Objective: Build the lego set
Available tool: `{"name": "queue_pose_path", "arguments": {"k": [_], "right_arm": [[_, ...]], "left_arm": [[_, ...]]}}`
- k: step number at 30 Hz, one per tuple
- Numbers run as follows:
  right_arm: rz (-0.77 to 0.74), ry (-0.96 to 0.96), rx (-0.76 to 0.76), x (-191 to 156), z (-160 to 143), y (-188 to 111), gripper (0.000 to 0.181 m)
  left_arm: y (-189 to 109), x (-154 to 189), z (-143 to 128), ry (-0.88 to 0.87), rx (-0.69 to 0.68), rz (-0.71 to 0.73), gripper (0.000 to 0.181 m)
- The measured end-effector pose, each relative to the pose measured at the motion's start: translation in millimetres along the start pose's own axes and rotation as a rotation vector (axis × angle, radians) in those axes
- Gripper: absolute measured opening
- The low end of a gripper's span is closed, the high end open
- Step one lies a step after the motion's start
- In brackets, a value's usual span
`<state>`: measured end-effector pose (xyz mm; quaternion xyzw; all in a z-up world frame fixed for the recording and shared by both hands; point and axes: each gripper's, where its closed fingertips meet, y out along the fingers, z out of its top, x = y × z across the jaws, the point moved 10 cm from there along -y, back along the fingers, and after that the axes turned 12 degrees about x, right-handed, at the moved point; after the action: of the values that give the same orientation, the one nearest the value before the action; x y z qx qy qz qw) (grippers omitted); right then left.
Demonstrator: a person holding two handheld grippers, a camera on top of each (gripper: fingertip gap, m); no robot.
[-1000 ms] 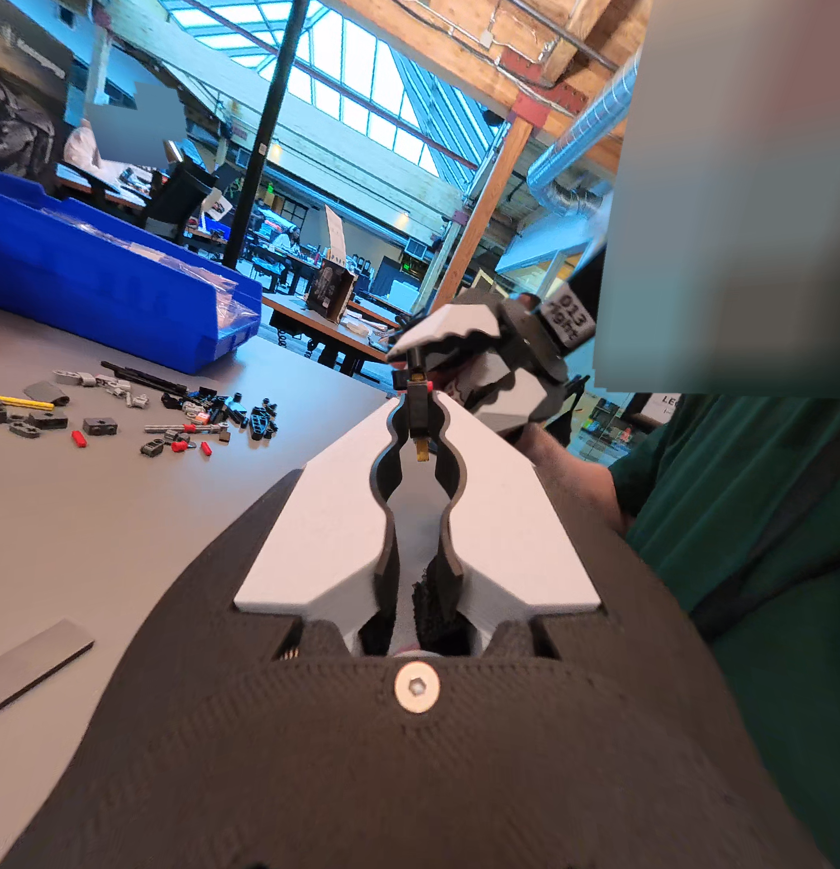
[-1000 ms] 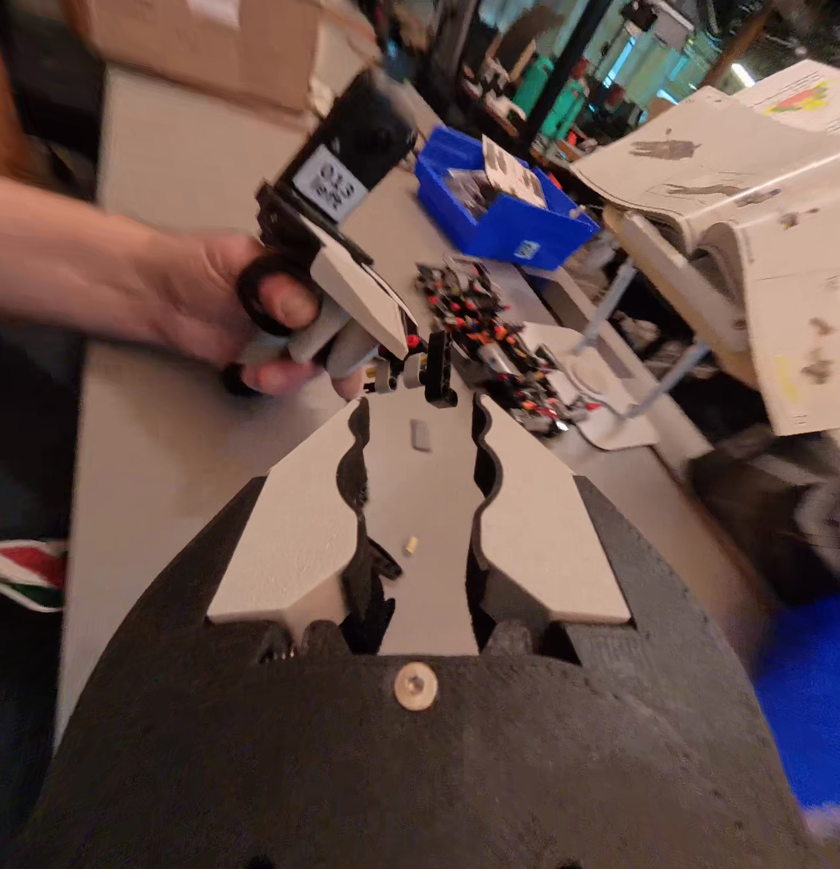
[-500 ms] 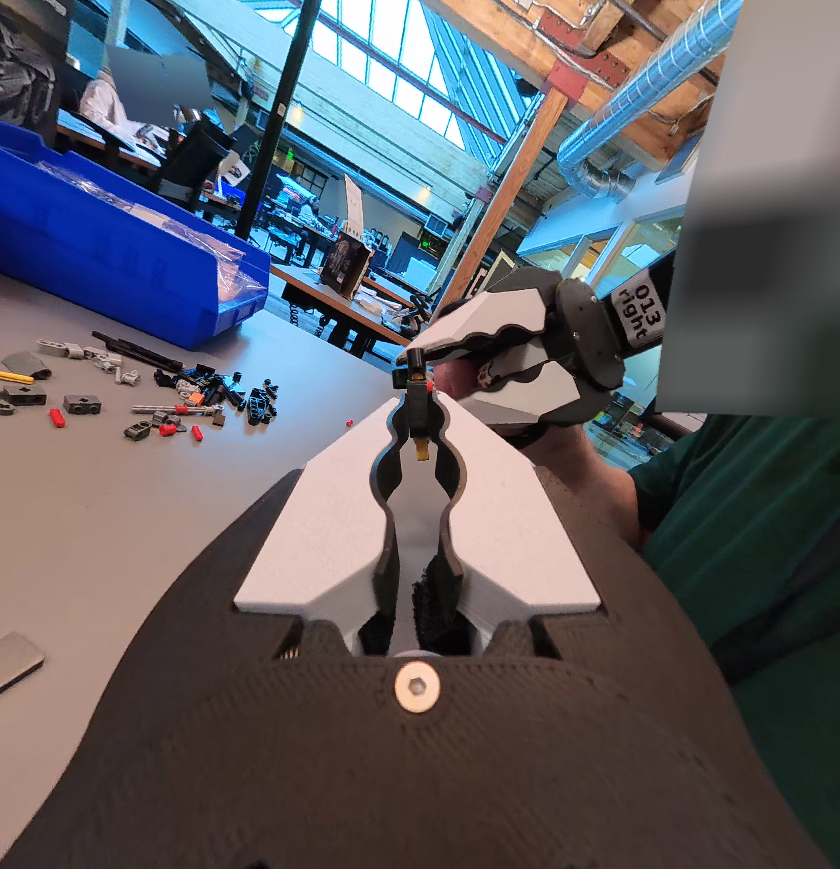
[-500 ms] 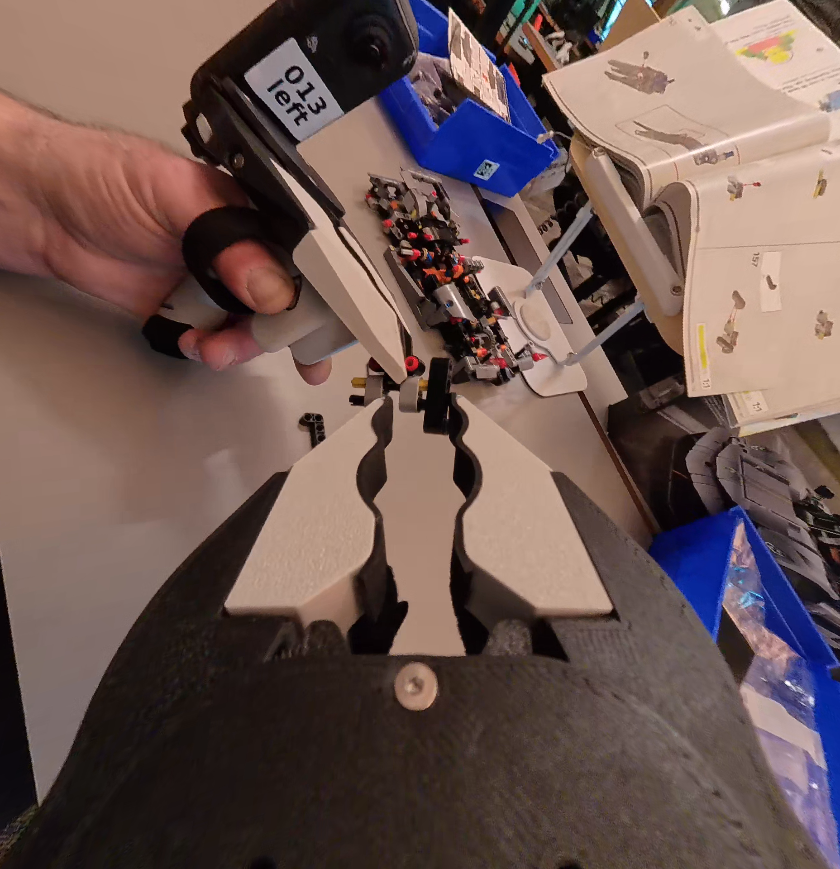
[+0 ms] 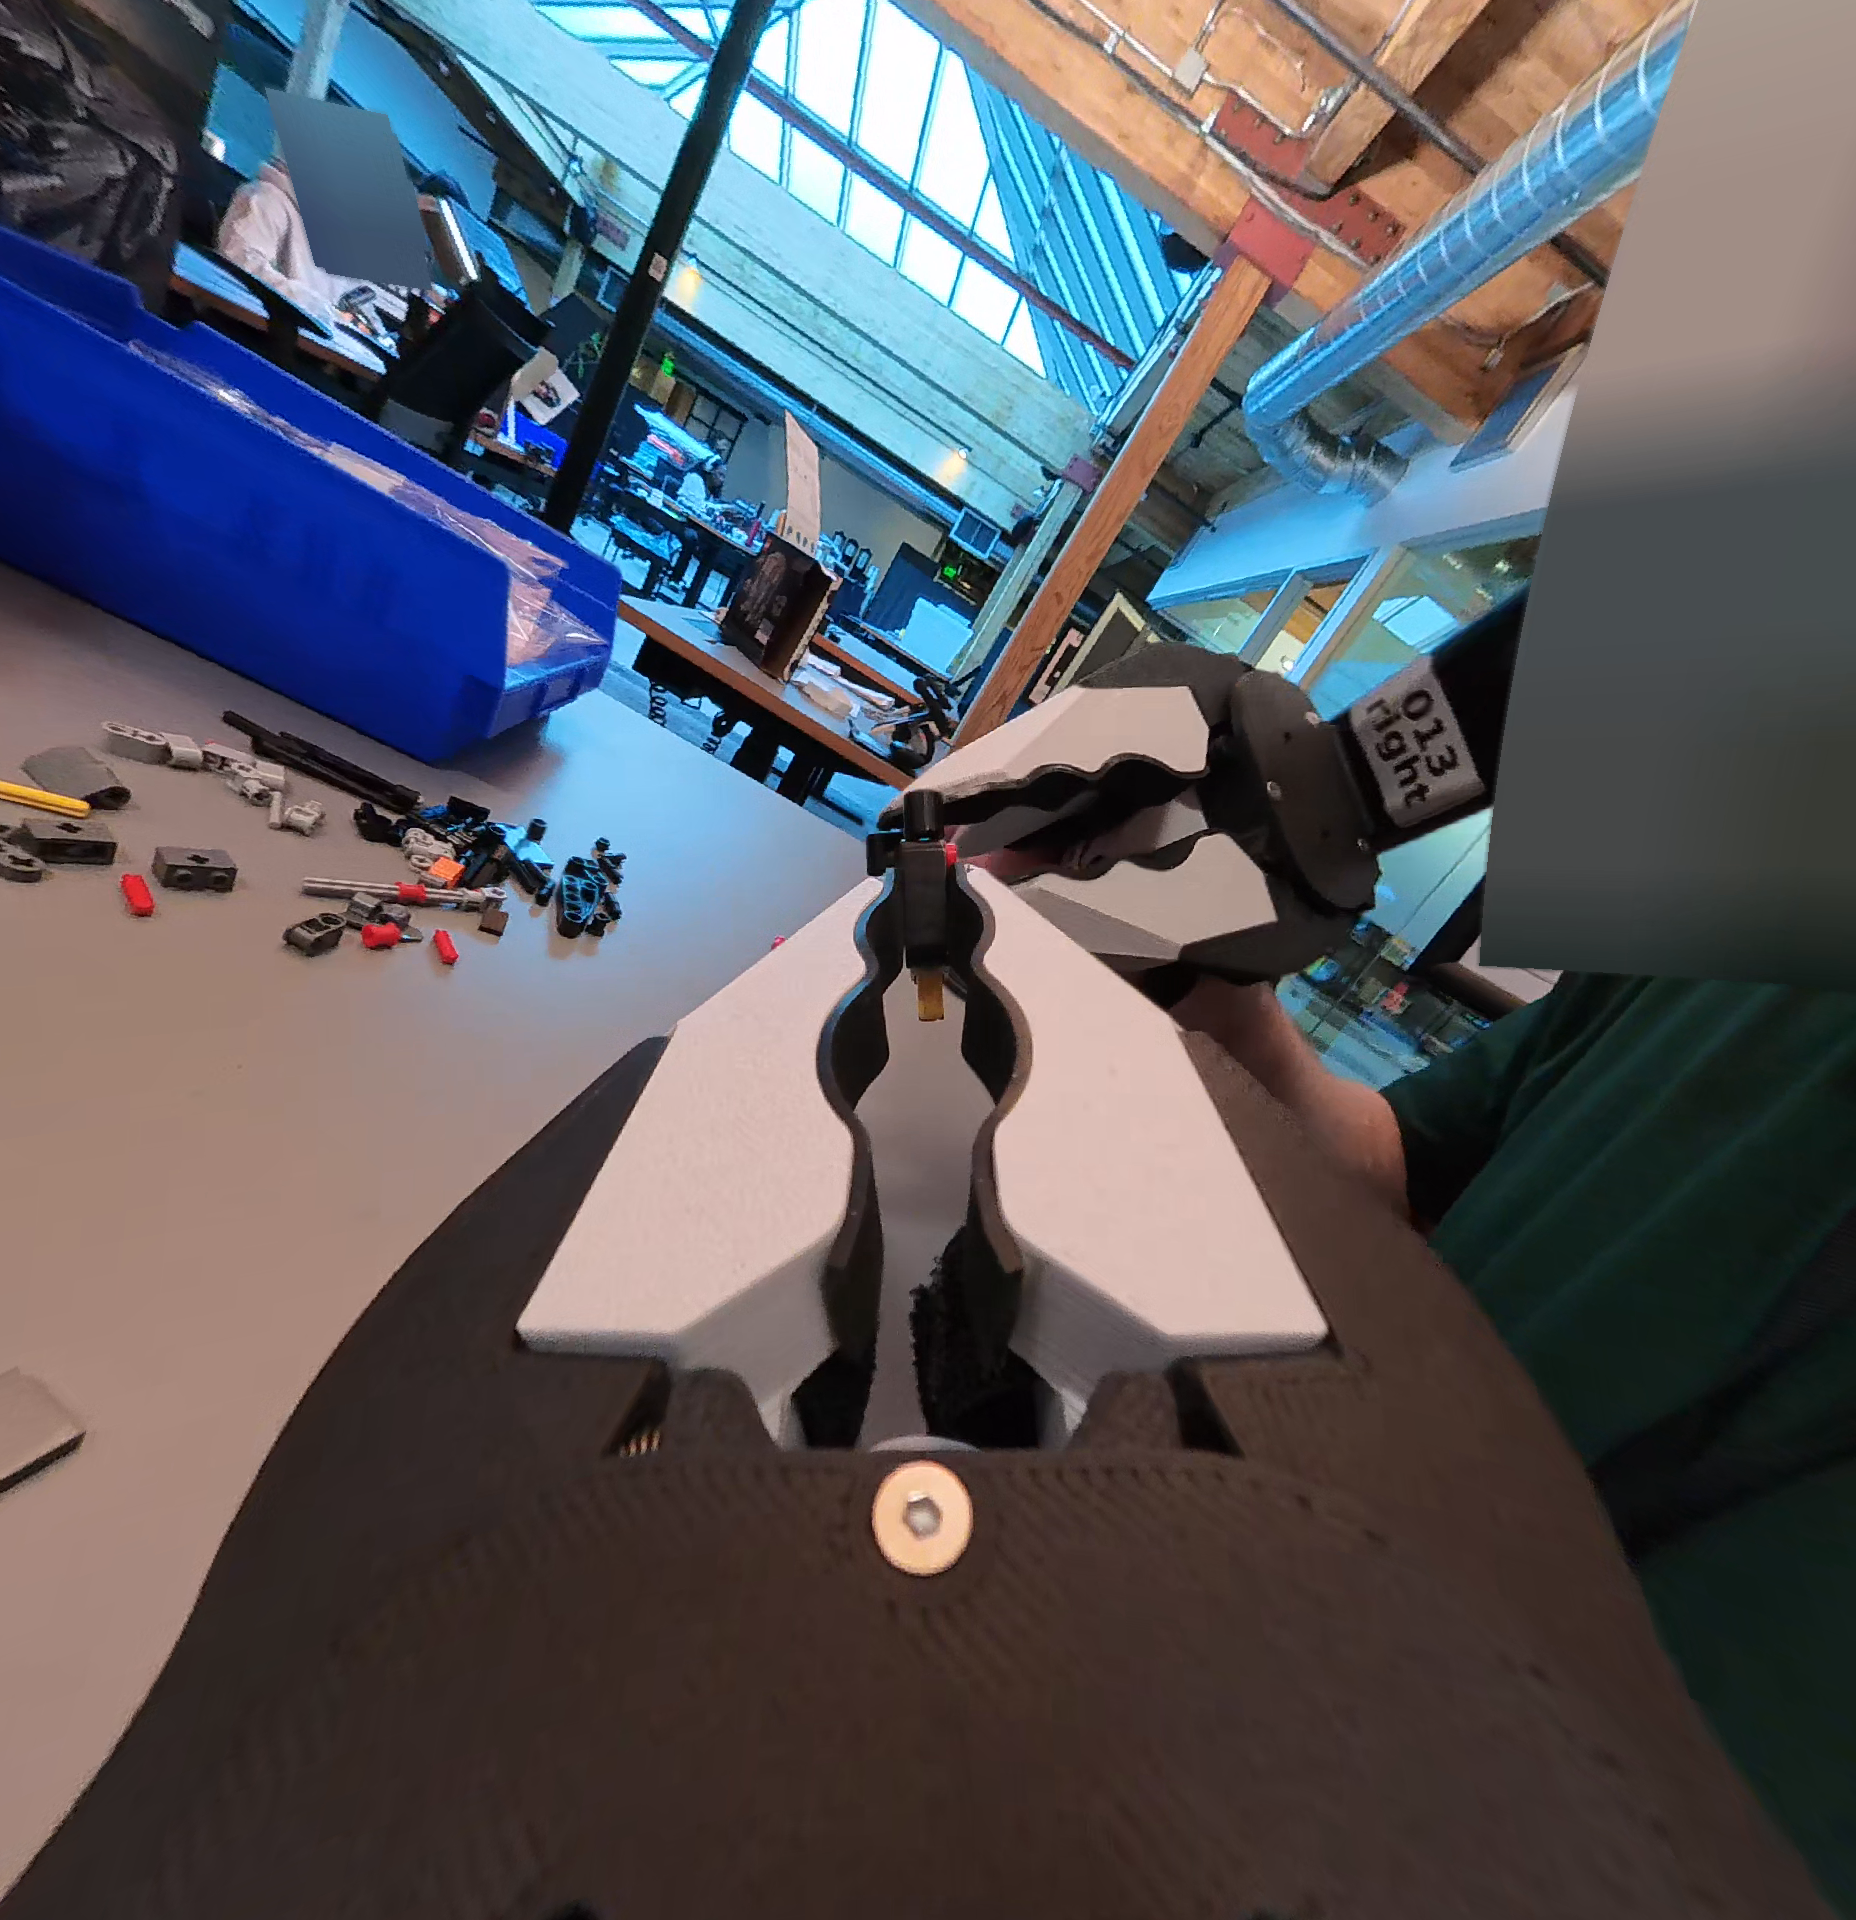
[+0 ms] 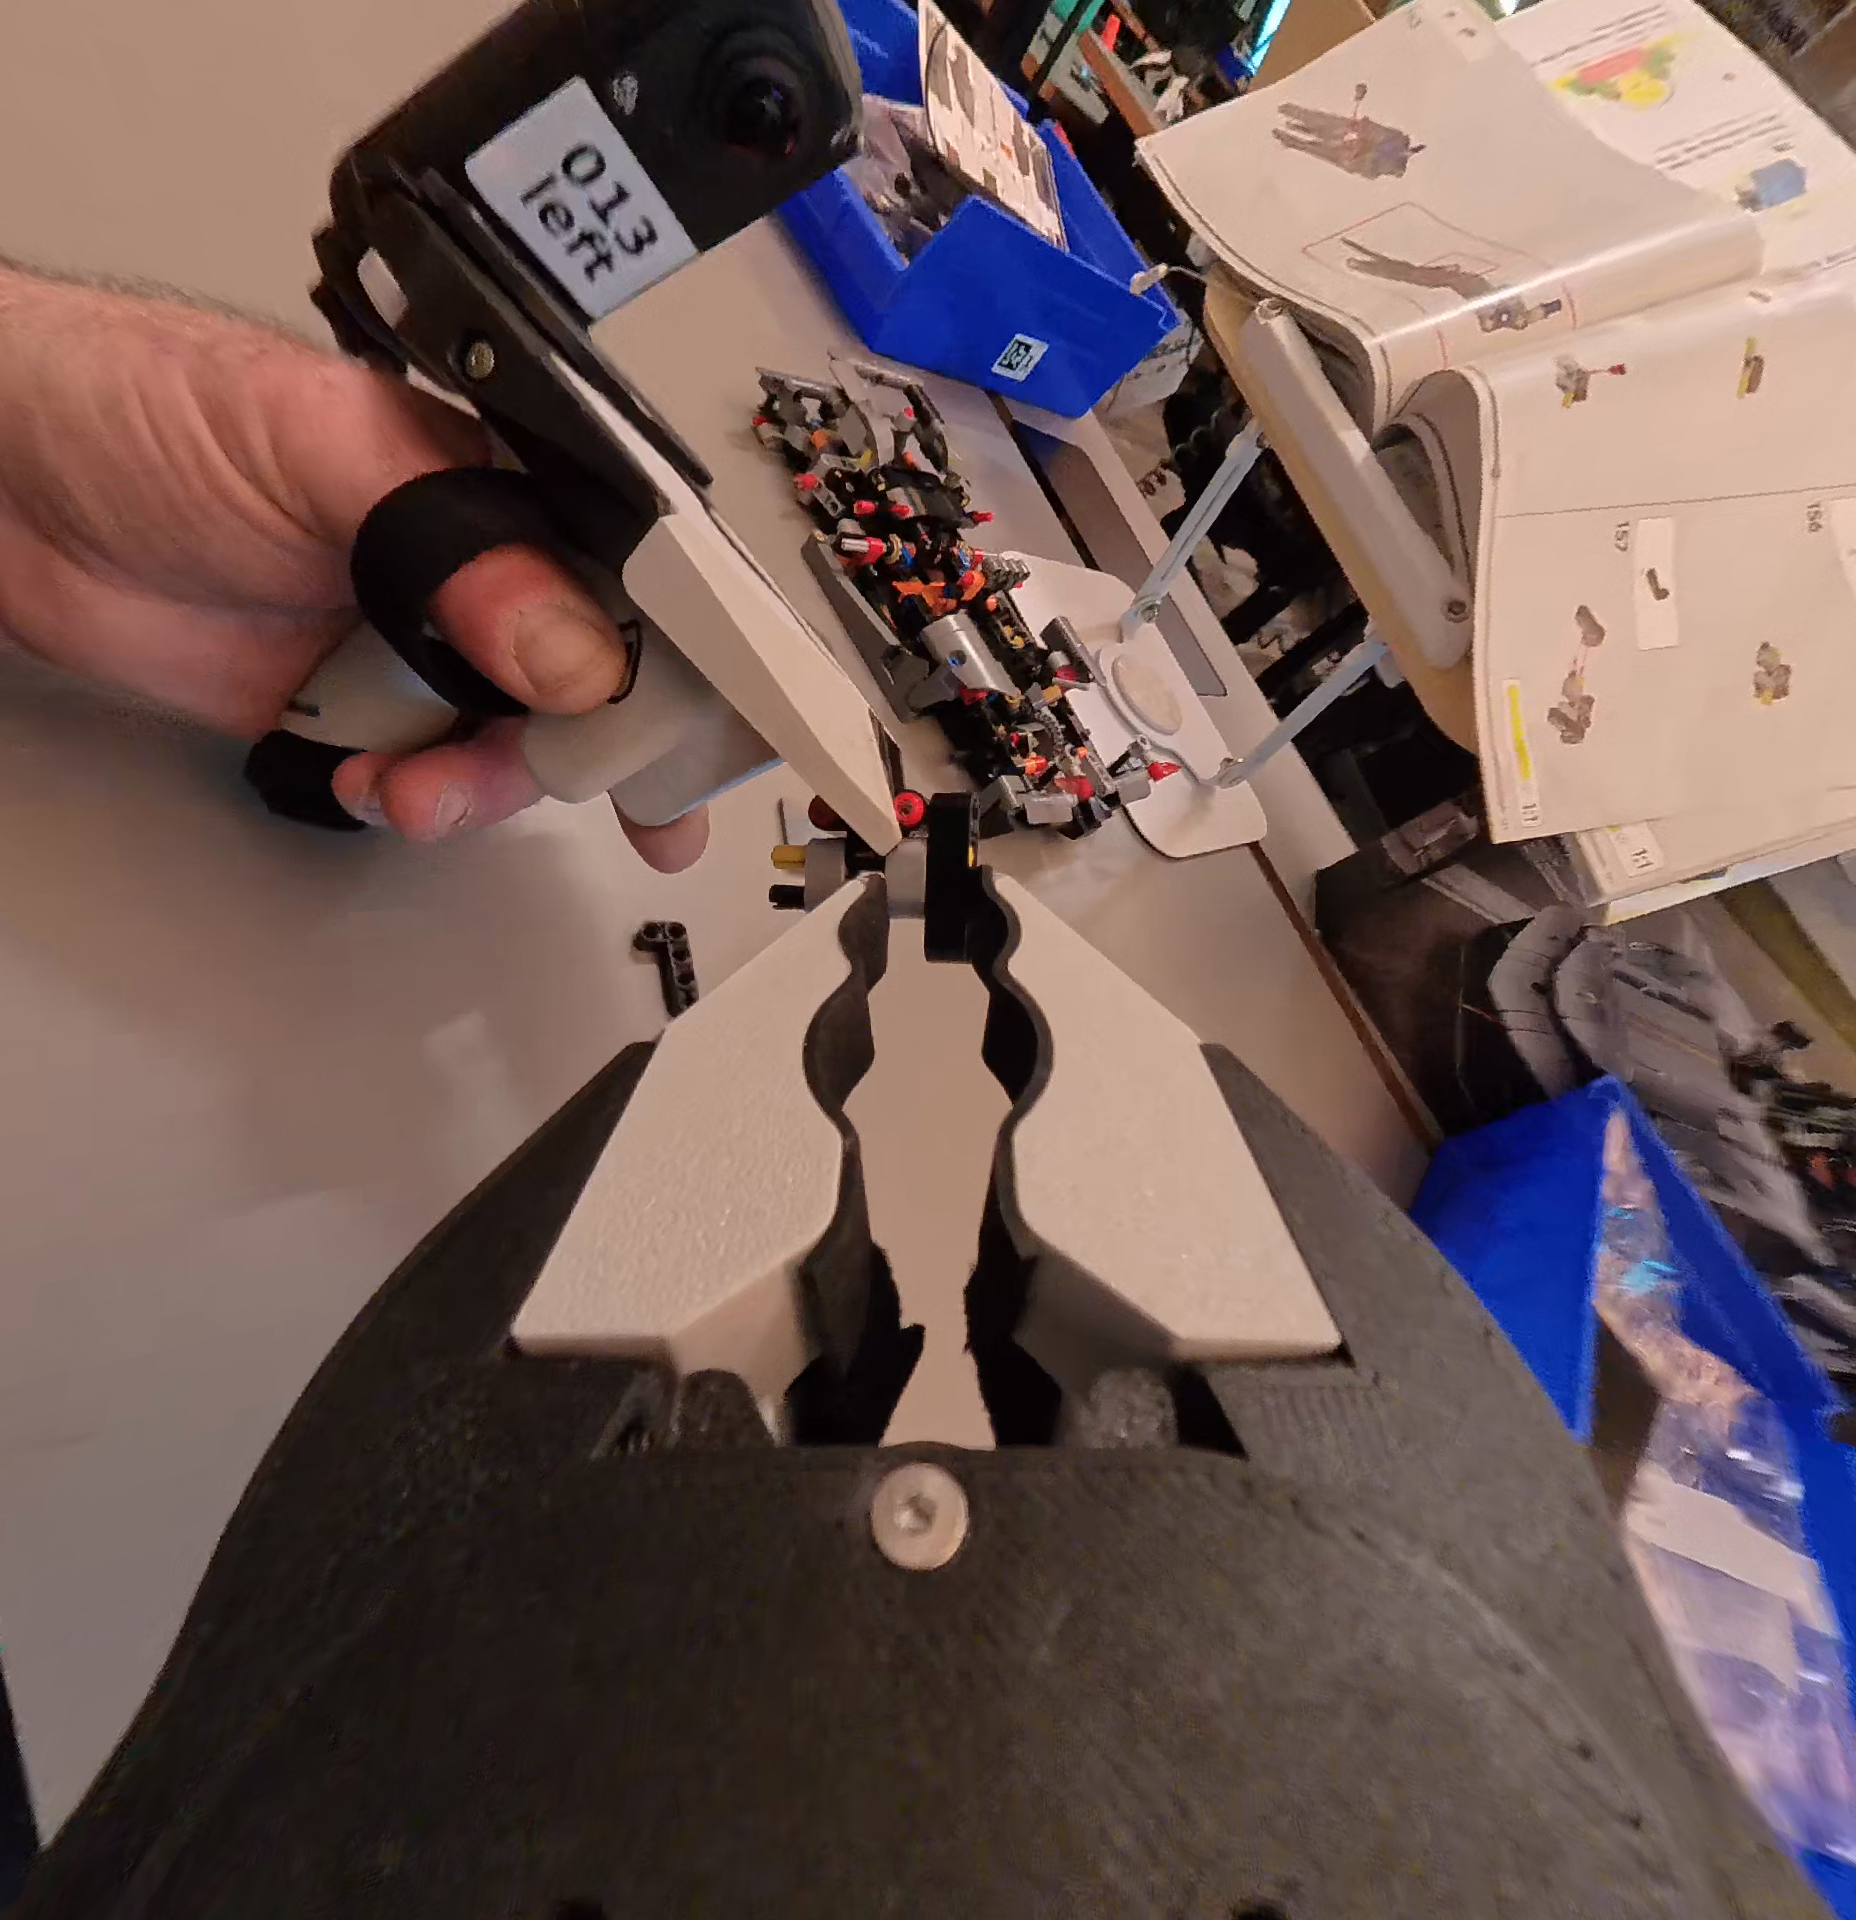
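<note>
Both grippers meet on one small lego subassembly (image 6: 929,873) held above the grey table (image 5: 228,1091): left gripper (image 5: 922,896) pinches it between nearly closed tips, and right gripper (image 6: 934,902), narrow too, grips its black beam from 1 o'clock in the left wrist view. Loose pieces (image 5: 425,883) lie at 10 o'clock; the partly built model (image 6: 934,613) sits at 12 o'clock in the right wrist view.

2 grippers (image 6: 929,894) (image 5: 919,883), 2 blue bins (image 6: 991,286) (image 6: 1547,1226), 1 open instruction book (image 6: 1630,436), 1 half-built model (image 6: 934,603).
</note>
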<state>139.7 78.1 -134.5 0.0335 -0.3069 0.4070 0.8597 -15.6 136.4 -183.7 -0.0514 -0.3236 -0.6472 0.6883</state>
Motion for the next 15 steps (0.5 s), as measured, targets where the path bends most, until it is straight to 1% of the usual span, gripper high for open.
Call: {"name": "queue_pose_path", "arguments": {"k": [3, 4, 5, 6, 8, 10, 12, 13, 15], "right_arm": [[0.006, 0.077, 0.046, 5, -1, 0, 0.015], [-0.003, 0.096, 0.081, 7, 0, -3, 0.019], [-0.017, 0.120, 0.098, 11, 0, -7, 0.028], [-0.022, 0.131, 0.093, 13, -1, -10, 0.031], [-0.012, 0.123, 0.096, 13, -3, -16, 0.027], [-0.017, 0.097, 0.092, 10, -1, -17, 0.035], [-0.039, 0.040, 0.082, 6, 4, -16, 0.038], [-0.037, 0.009, 0.081, 4, 6, -16, 0.038], [-0.024, -0.014, 0.076, 0, 10, -14, 0.030]], "left_arm": [[0, -2, 1, -0.033, 0.033, -0.008, 0.006], [0, -2, 2, -0.049, 0.050, -0.017, 0.006], [-1, -3, 4, -0.055, 0.061, -0.022, 0.006], [-2, -3, 5, -0.052, 0.065, -0.032, 0.006], [-4, -2, 6, -0.046, 0.067, -0.046, 0.006], [-2, 0, 5, -0.042, 0.054, -0.066, 0.006], [1, 3, 4, -0.039, 0.052, -0.074, 0.006], [2, 5, 3, -0.041, 0.050, -0.084, 0.005], [2, 6, 4, -0.051, 0.069, -0.083, 0.006]]}}
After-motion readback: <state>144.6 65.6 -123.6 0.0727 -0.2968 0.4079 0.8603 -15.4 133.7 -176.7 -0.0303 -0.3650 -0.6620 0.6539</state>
